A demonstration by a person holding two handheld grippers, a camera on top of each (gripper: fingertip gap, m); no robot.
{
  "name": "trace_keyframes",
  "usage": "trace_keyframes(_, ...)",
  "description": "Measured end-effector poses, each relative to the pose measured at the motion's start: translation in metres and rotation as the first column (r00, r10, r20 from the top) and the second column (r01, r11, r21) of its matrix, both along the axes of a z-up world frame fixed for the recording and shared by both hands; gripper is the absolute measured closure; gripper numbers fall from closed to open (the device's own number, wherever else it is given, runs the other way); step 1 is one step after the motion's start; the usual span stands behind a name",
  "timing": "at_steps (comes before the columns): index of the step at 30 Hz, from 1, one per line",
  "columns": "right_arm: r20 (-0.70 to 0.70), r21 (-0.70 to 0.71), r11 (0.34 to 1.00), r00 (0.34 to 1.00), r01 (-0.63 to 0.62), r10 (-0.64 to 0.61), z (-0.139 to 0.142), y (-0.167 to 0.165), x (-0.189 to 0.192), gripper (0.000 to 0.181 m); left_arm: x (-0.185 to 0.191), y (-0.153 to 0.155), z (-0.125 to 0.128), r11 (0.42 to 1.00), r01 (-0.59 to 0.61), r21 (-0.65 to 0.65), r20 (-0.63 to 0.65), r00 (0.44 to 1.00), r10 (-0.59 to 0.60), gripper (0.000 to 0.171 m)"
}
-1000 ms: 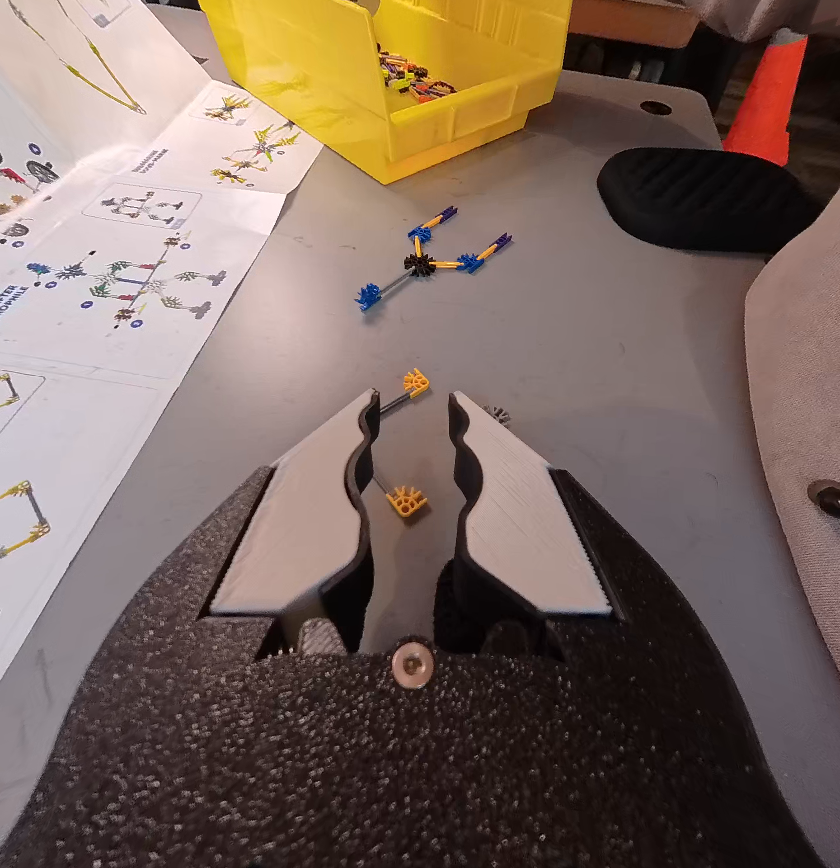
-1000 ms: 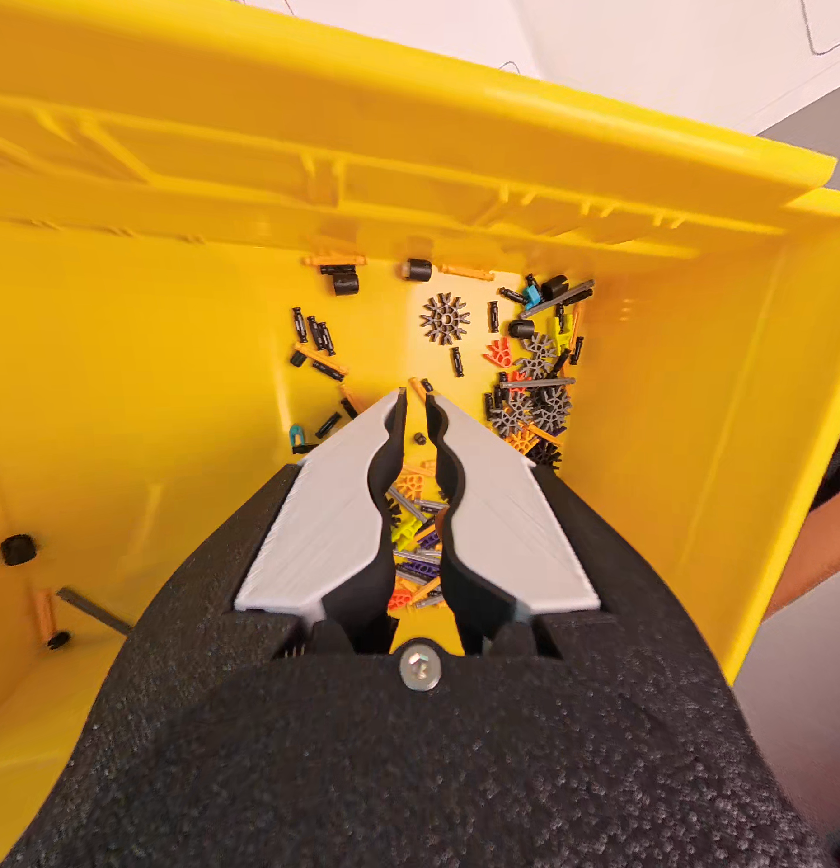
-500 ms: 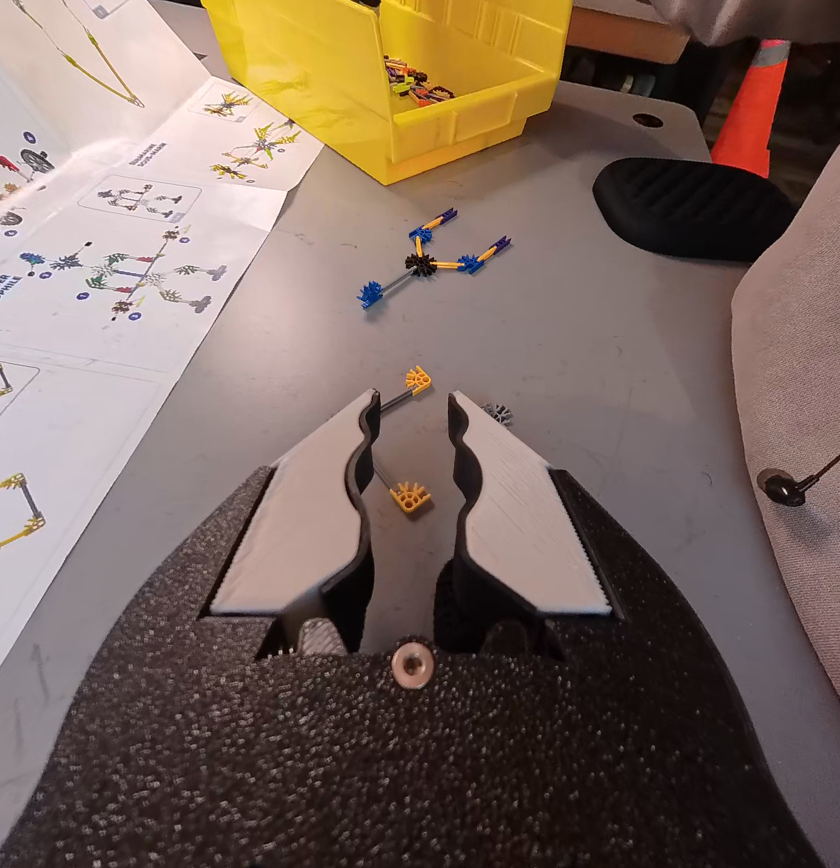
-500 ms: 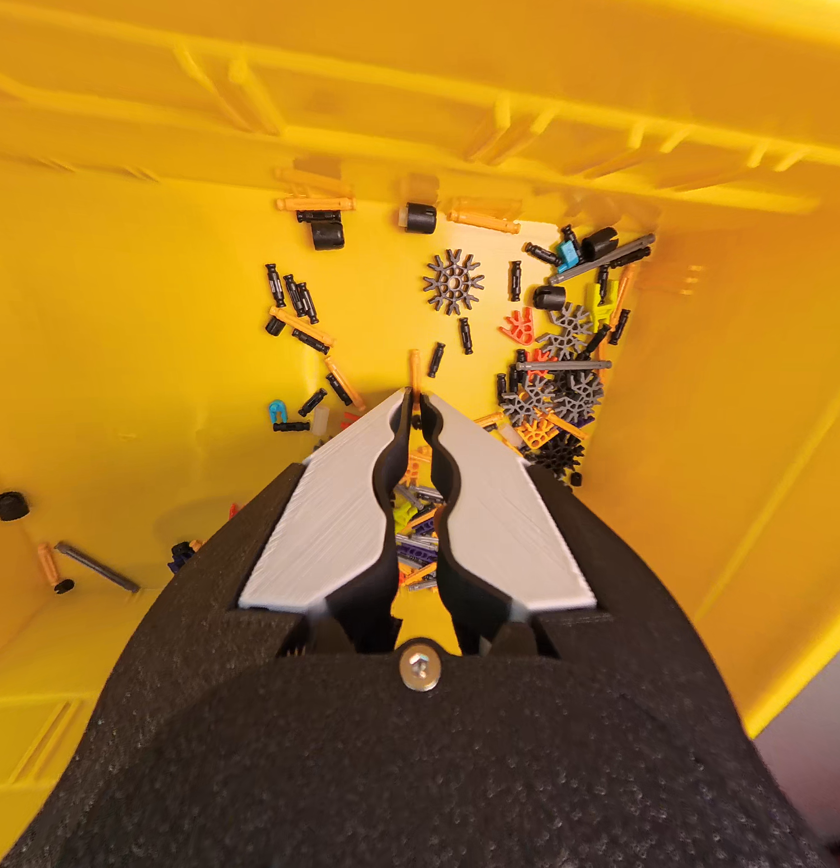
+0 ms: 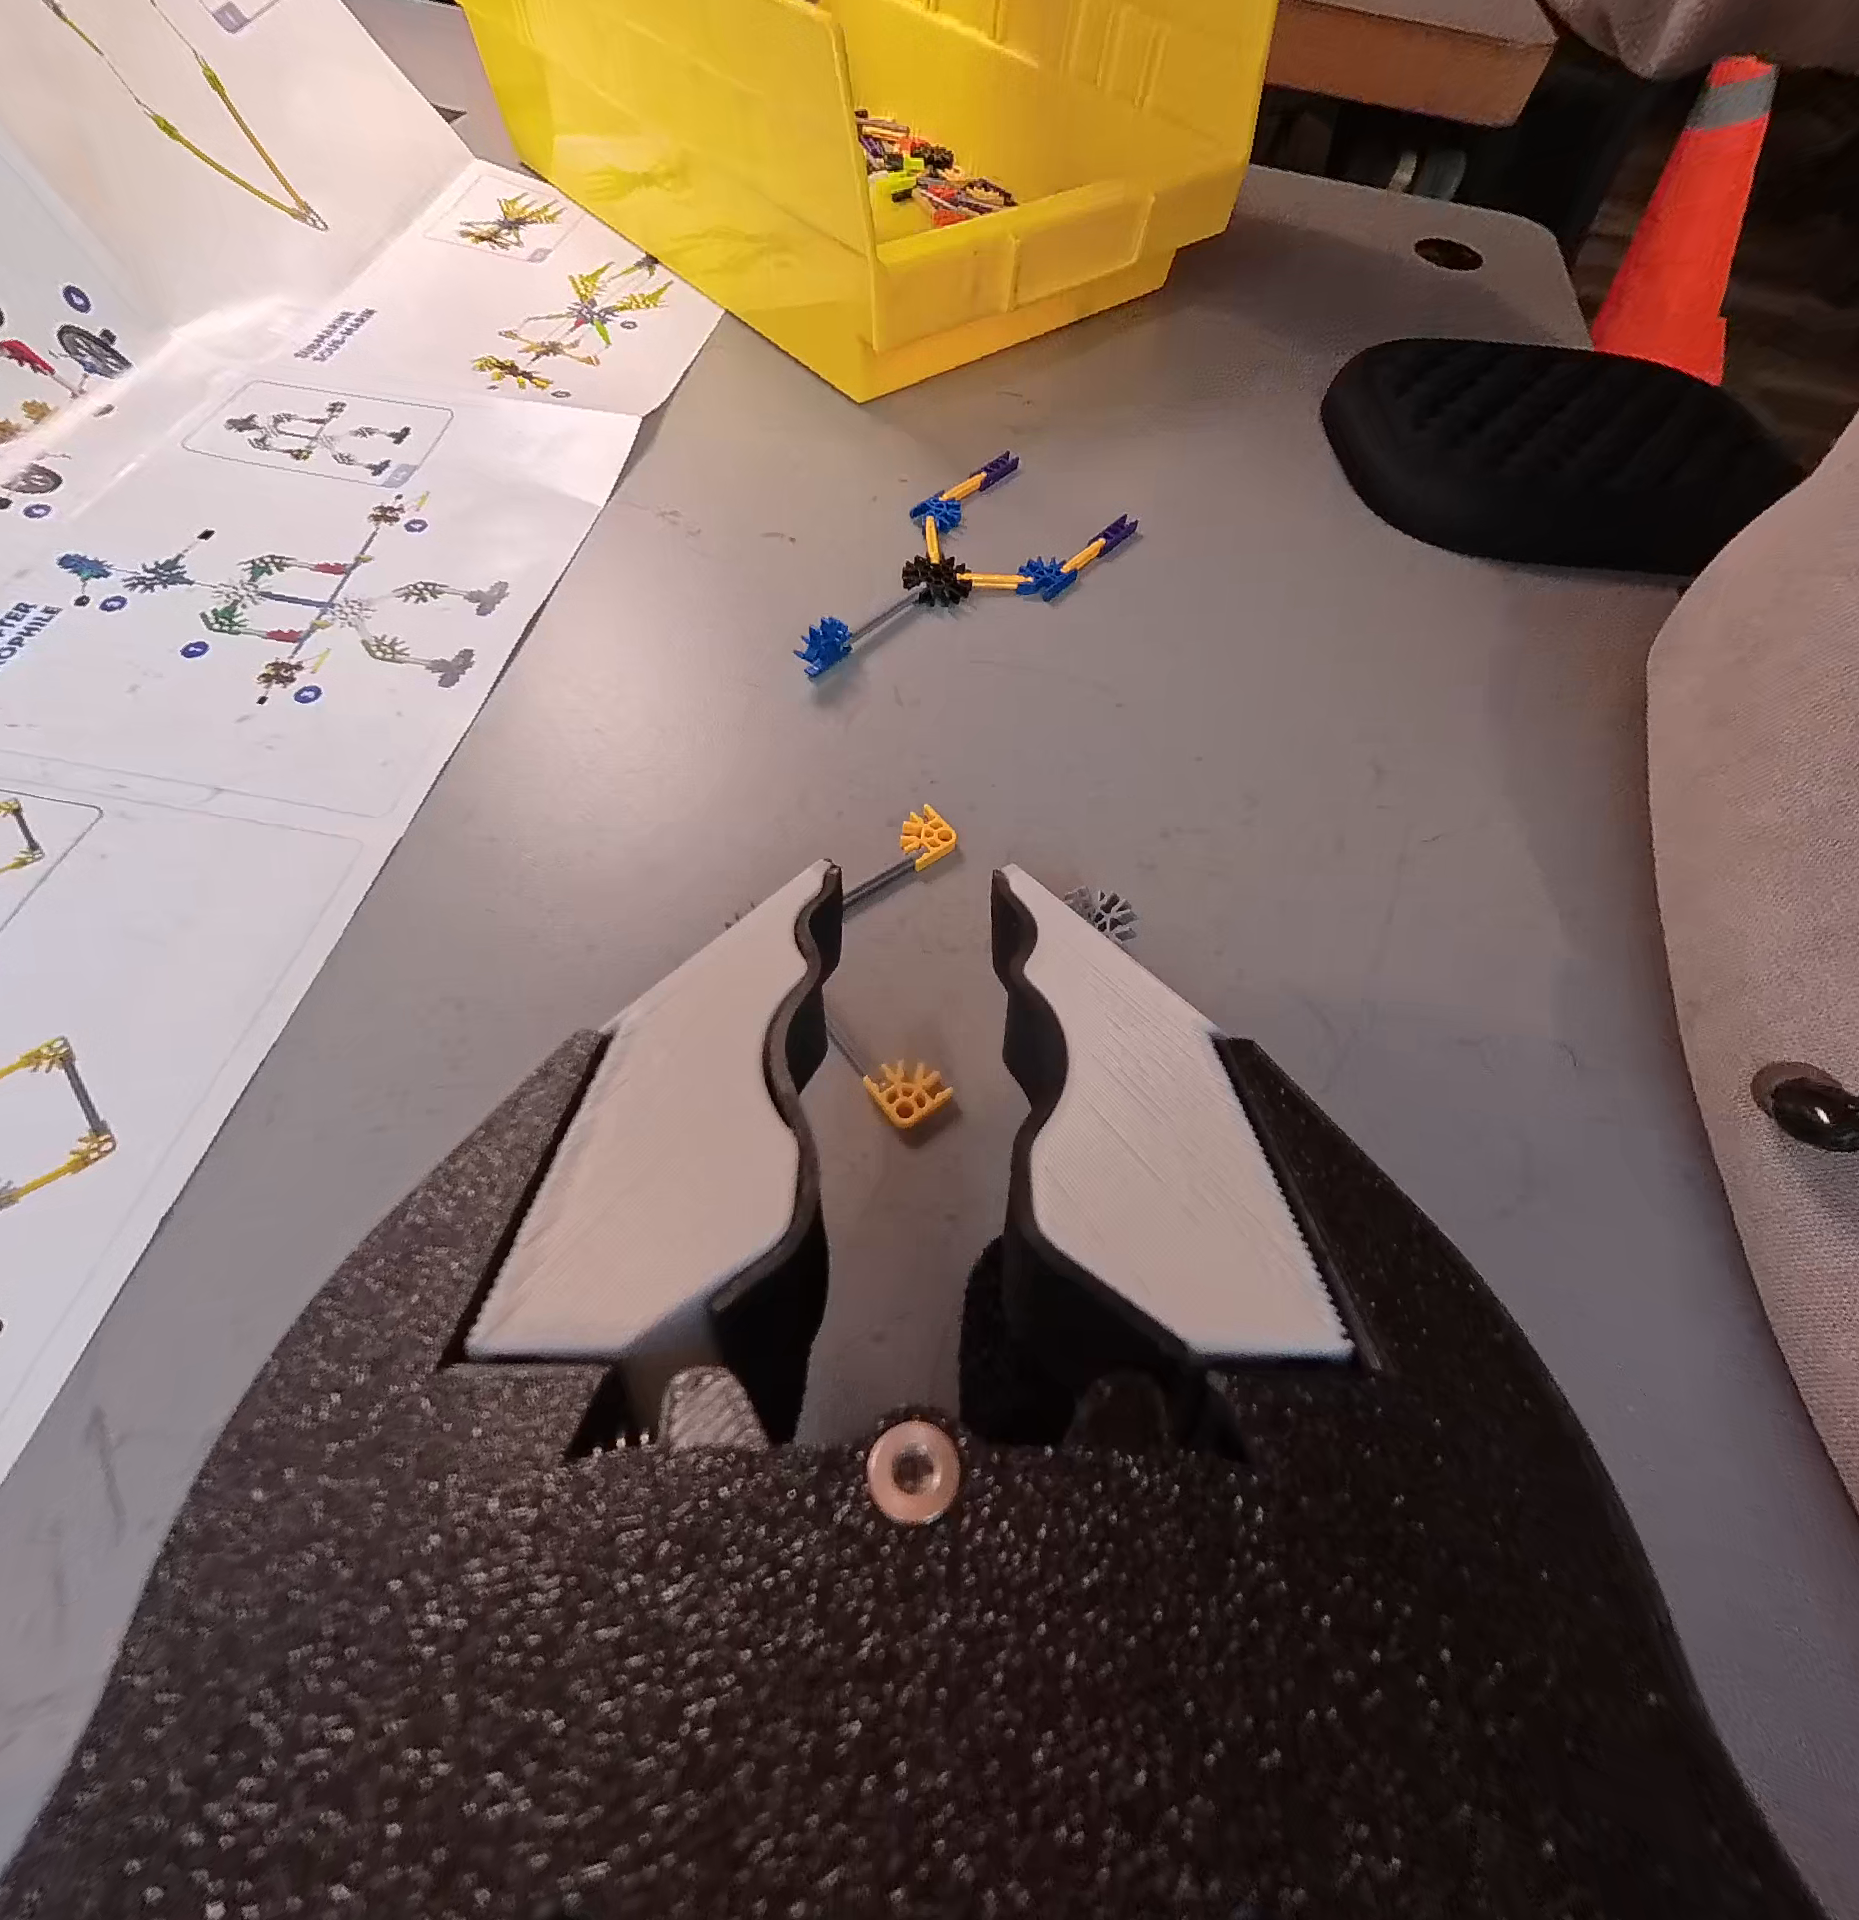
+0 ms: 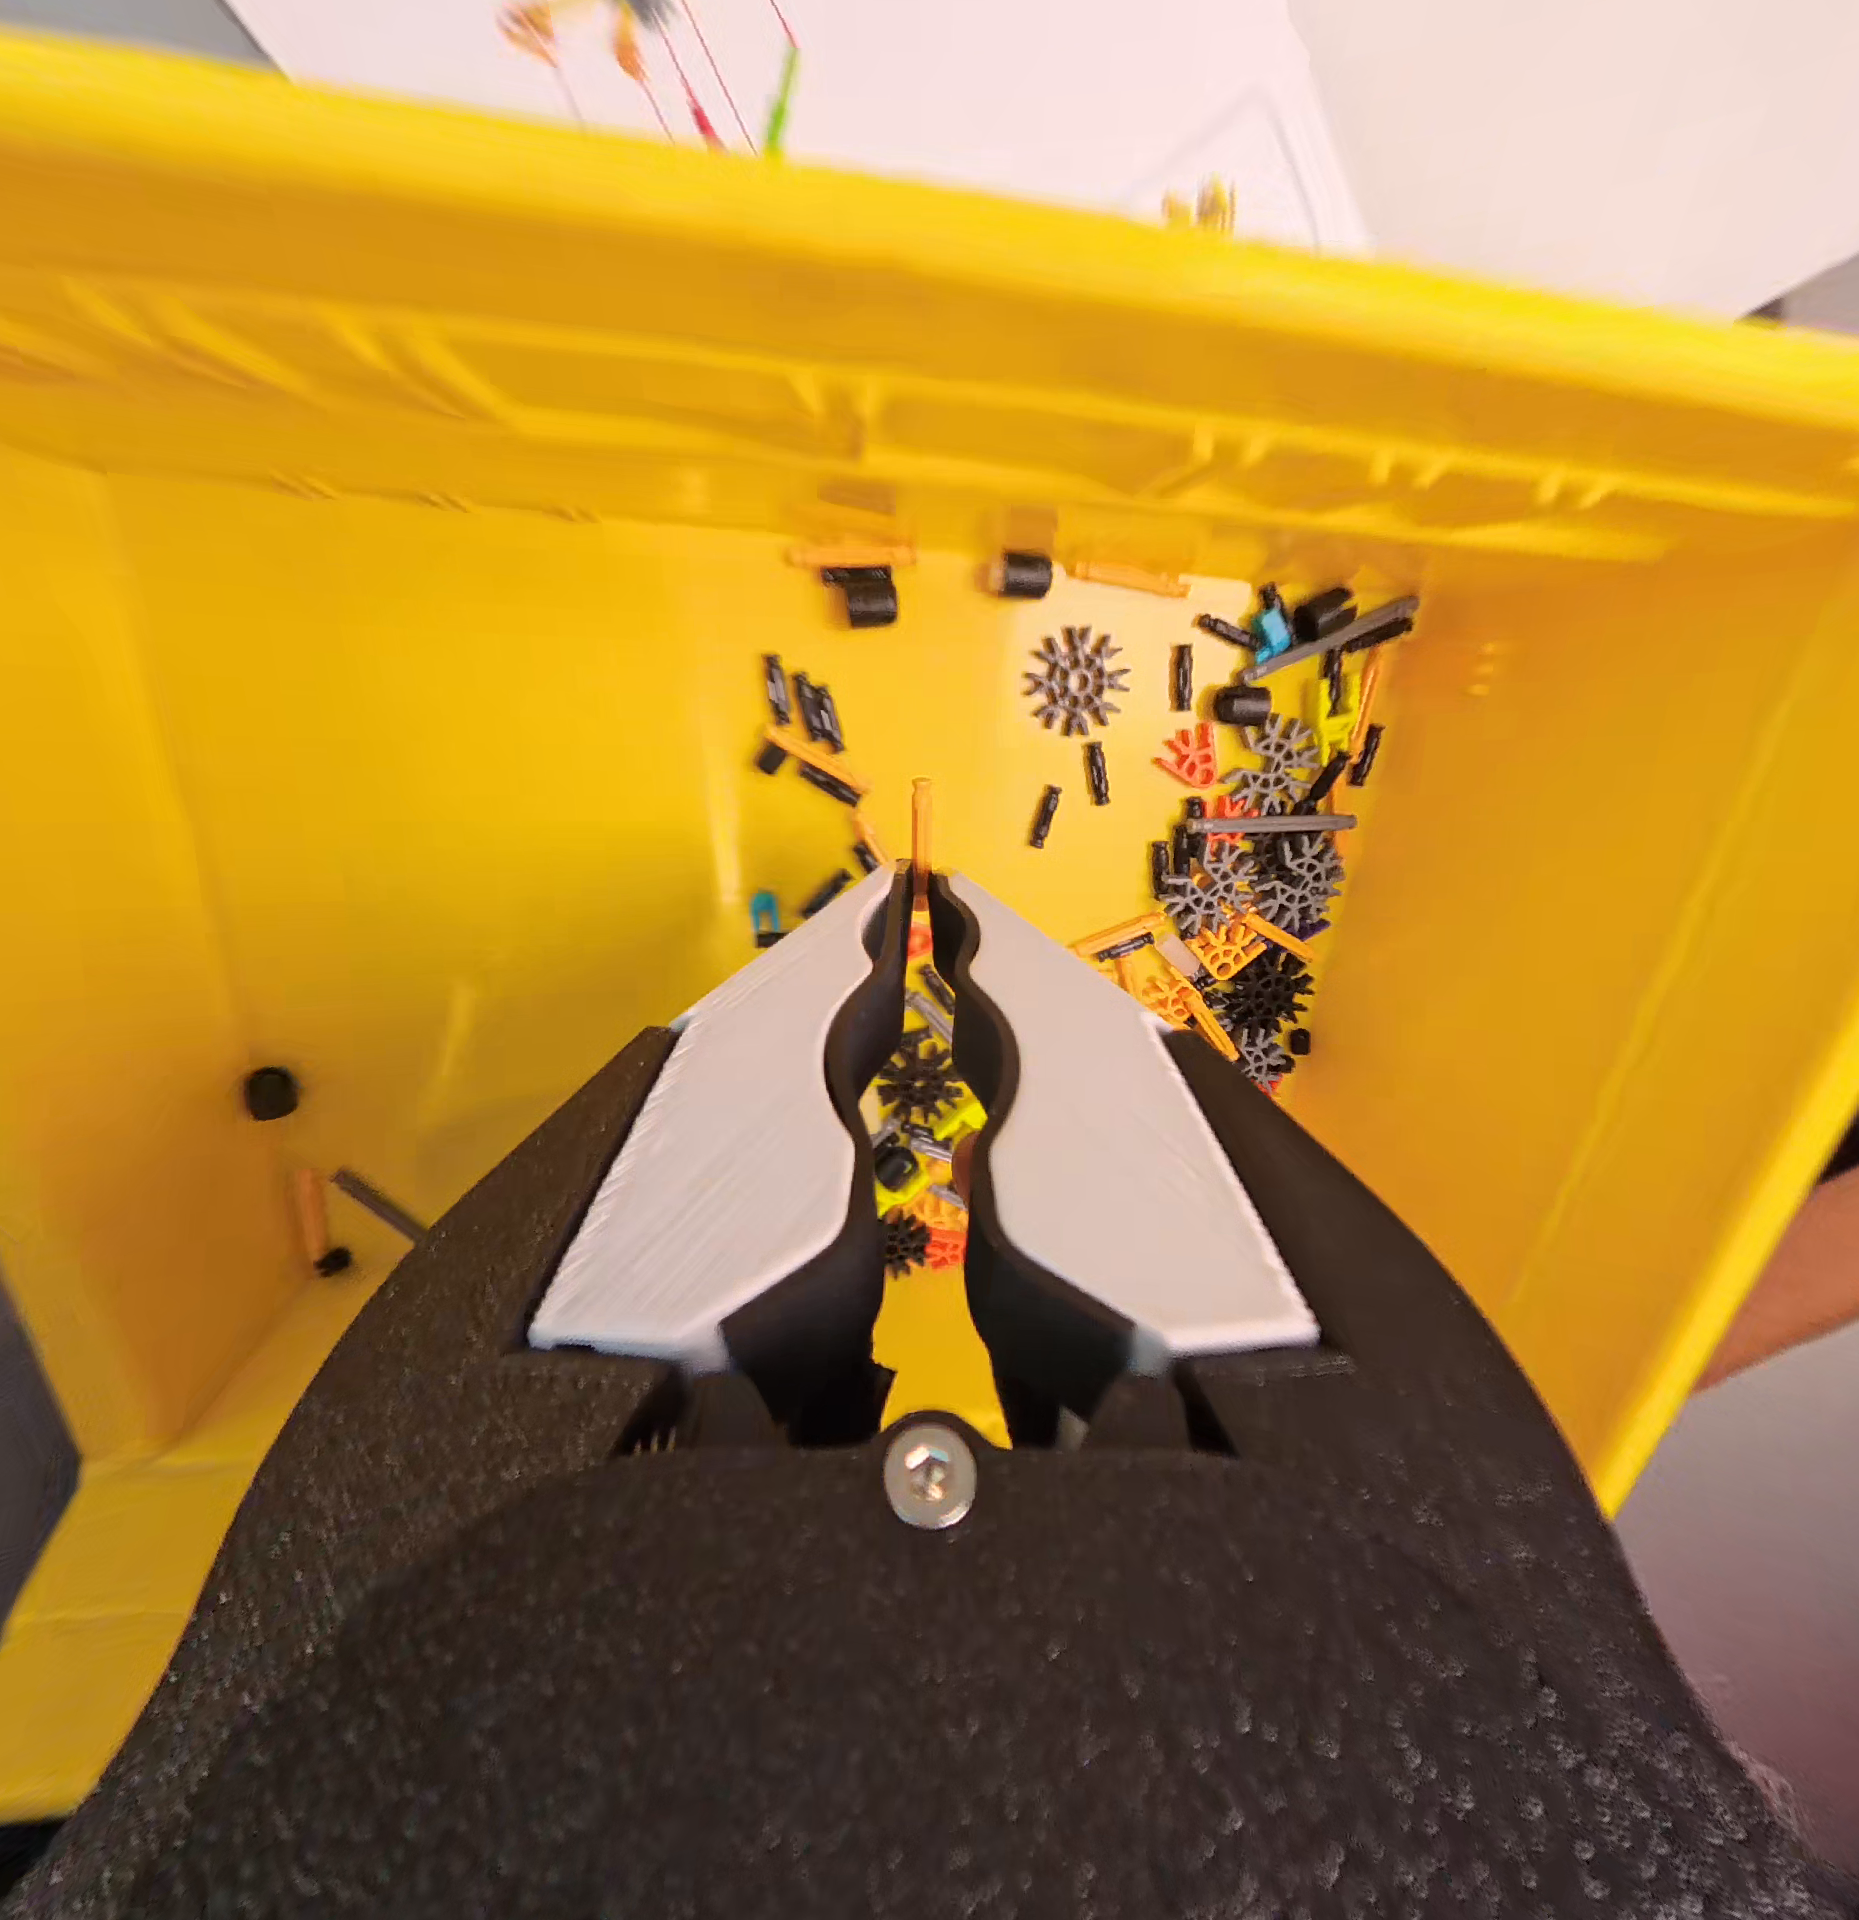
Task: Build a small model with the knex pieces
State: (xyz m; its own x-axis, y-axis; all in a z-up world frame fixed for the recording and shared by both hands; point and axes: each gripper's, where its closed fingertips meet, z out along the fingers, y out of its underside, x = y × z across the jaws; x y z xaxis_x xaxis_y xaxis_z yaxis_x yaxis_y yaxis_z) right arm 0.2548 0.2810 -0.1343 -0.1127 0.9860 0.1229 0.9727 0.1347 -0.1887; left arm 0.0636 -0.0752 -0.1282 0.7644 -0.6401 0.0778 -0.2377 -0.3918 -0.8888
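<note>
Left wrist view: the left tool (image 5: 912,881) rests low over the grey worktop (image 5: 1320,831), jaws well apart, gripping nothing.
Nearest piece: a small build of thin grey rods and yellow connectors (image 5: 907,1091) lies between the jaws, partly under one finger.
Farther: a blue and black build (image 5: 940,582), an instruction sheet (image 5: 281,520), the yellow bin (image 5: 1008,260).
Right wrist view: the right tool (image 6: 920,883) reaches down into the yellow bin (image 6: 489,727), tips closed on a thin orange rod (image 6: 921,821) that sticks out forward.
Around: loose grey, black and orange pieces (image 6: 1247,852) on the bin floor.
</note>
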Motion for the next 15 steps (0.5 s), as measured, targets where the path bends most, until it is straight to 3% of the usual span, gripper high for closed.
trace_keyframes(4,-0.143,0.069,0.993,0.985,-0.091,0.100,0.070,-0.055,-0.015,0.181,0.001,0.000,0.007,1.000,-0.009,0.014,0.015,1.000,0.009,0.143)
trace_keyframes(7,-0.251,0.043,0.983,0.950,-0.179,0.184,0.099,-0.120,-0.033,0.181,0.005,-0.002,0.014,1.000,0.001,0.030,0.043,0.999,-0.002,0.143)
trace_keyframes(11,-0.361,0.007,0.951,0.886,-0.310,0.291,0.092,-0.210,-0.059,0.180,0.016,-0.008,0.014,0.998,0.054,0.024,0.033,0.998,-0.055,0.151)
trace_keyframes(15,-0.429,-0.106,0.915,0.849,-0.388,0.310,0.051,-0.282,-0.078,0.180,0.023,-0.015,0.001,0.995,0.095,-0.023,-0.038,0.995,-0.095,0.151)
